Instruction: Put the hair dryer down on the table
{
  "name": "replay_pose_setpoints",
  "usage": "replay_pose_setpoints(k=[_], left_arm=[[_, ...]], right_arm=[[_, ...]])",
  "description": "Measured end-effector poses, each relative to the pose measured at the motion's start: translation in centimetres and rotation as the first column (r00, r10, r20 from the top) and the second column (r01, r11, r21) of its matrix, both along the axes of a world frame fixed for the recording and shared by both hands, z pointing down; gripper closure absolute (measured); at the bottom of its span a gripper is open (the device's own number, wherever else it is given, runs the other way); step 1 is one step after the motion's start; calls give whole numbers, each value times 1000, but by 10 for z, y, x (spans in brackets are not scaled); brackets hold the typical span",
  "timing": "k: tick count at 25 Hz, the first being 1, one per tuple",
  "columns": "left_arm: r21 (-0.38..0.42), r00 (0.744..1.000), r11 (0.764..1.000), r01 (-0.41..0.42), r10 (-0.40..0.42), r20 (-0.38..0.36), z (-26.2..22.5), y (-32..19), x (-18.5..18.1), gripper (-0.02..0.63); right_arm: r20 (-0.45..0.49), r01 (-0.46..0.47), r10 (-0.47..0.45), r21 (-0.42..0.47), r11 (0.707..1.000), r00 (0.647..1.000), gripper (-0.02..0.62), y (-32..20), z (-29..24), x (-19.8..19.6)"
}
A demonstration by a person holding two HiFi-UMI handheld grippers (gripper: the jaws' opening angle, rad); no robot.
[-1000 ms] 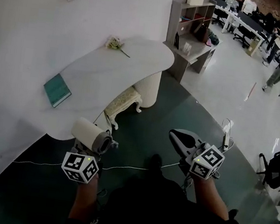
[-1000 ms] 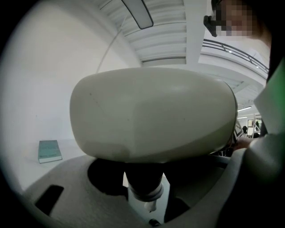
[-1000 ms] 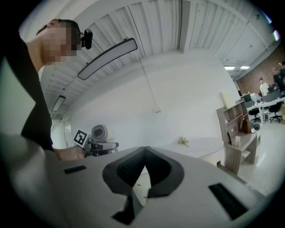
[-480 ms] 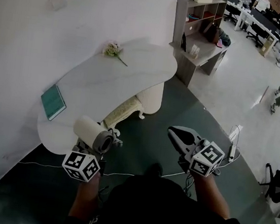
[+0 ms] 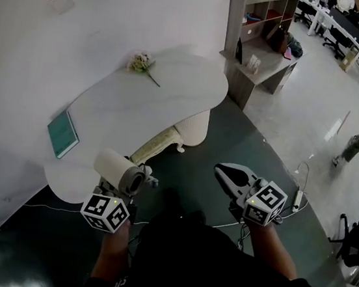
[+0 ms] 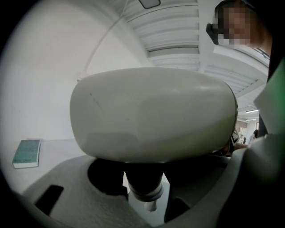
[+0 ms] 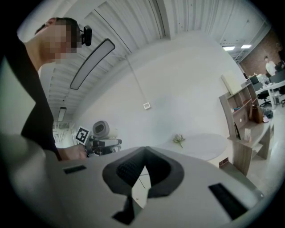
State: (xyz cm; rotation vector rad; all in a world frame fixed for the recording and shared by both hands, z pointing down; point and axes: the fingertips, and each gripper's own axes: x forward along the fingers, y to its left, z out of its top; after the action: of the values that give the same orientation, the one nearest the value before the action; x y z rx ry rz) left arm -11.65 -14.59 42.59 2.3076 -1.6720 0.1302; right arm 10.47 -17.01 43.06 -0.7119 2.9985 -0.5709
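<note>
Head view: left tool [image 5: 133,186] is low and left of the person, right tool [image 5: 223,173] low and right, both over dark floor [image 5: 198,148].

- Hair dryer [image 5: 116,169]: cream barrel, roughly level, round dark end turned toward the right tool. It is held in the air at the near end of the white desk [image 5: 173,93] and is not resting on it.
- Left gripper view: hair dryer [image 6: 151,116] fills most of the frame. Its dark handle drops between the jaws of the left tool [image 6: 144,196], which stand wide and clamp that handle.
- Right gripper view: right tool [image 7: 144,150] has its jaw tips pressed together with nothing between them.
- Writing: each tool's marker cube [image 5: 105,212] carries black-and-white square codes, no letters. The teal book [image 5: 62,134] lies flat at the desk's left end. In the left gripper view the book [image 6: 26,152] shows faint cover print, too small to read.
- Flower sprig [image 5: 141,63] lies at the far side of the desk, well apart from the book, and also shows in the right gripper view [image 7: 179,140].
- Pale stool [image 5: 156,144] sits partly under the desk edge.
- Grey shelf unit [image 5: 260,25] stands beyond the desk's right end. Its contents are too small for any labels to be made out.
</note>
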Motion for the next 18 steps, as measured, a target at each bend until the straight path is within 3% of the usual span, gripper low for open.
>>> replay_pose_setpoints(k=[6, 14, 18], left_arm=[[20, 1000, 1000, 19, -18, -15, 4, -54, -23, 374], [35, 999, 999, -27, 28, -28, 9, -159, -69, 374], [55, 999, 997, -47, 47, 0, 3, -207, -94, 374]], right_arm=[[-14, 28, -28, 5, 1000, 1000, 589, -51, -2, -26], [-49, 17, -15, 46, 999, 999, 589, -157, -19, -82], [-66, 8, -4, 60, 998, 998, 589, -202, -28, -113]])
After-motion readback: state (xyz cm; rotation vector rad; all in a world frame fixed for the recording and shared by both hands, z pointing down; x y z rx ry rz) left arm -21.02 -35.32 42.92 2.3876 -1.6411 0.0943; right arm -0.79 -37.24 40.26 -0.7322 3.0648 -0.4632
